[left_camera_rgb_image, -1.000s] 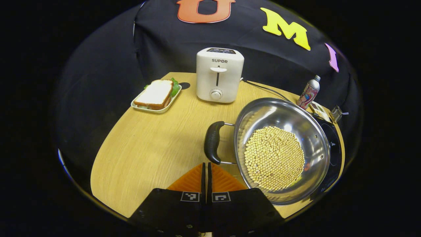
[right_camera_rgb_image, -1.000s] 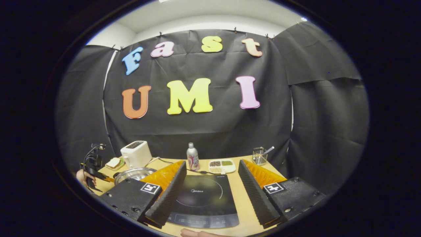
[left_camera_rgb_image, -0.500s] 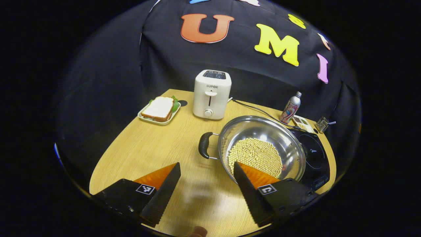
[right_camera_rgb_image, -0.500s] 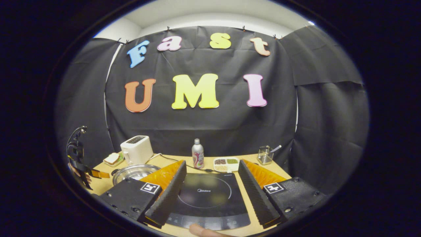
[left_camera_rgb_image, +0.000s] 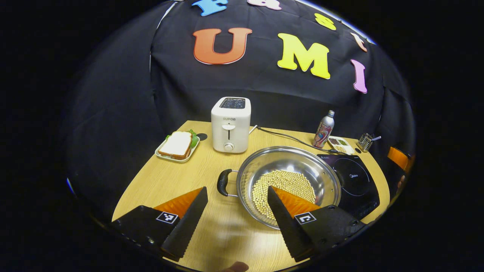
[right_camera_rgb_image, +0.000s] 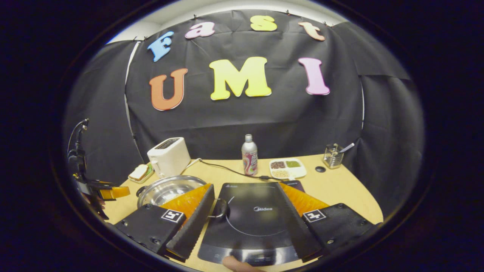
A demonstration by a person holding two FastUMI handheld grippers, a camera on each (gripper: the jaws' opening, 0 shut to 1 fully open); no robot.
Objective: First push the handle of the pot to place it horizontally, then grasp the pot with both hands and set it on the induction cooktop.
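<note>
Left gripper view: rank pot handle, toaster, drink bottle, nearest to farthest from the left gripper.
From the left gripper:
1. Pot handle, just ahead, on the pot's left side.
2. Toaster, straight ahead, mid-table.
3. Drink bottle, far right, by the back wall.

From left gripper view, my right finger (left_camera_rgb_image: pixel 281 202) covers near rim of pot (left_camera_rgb_image: pixel 289 185) and part of beans (left_camera_rgb_image: pixel 283 183). Far pot handle hidden behind bowl. Induction cooktop (left_camera_rgb_image: pixel 355 181) partly behind pot, its panel markings too small to tell. In right gripper view, my left finger (right_camera_rgb_image: pixel 198 211) hides right half of pot (right_camera_rgb_image: pixel 166 189); cooktop (right_camera_rgb_image: pixel 253 215) front corners under both fingers. Tray (right_camera_rgb_image: pixel 287 168) contents beyond cooktop too small to identify.
</note>
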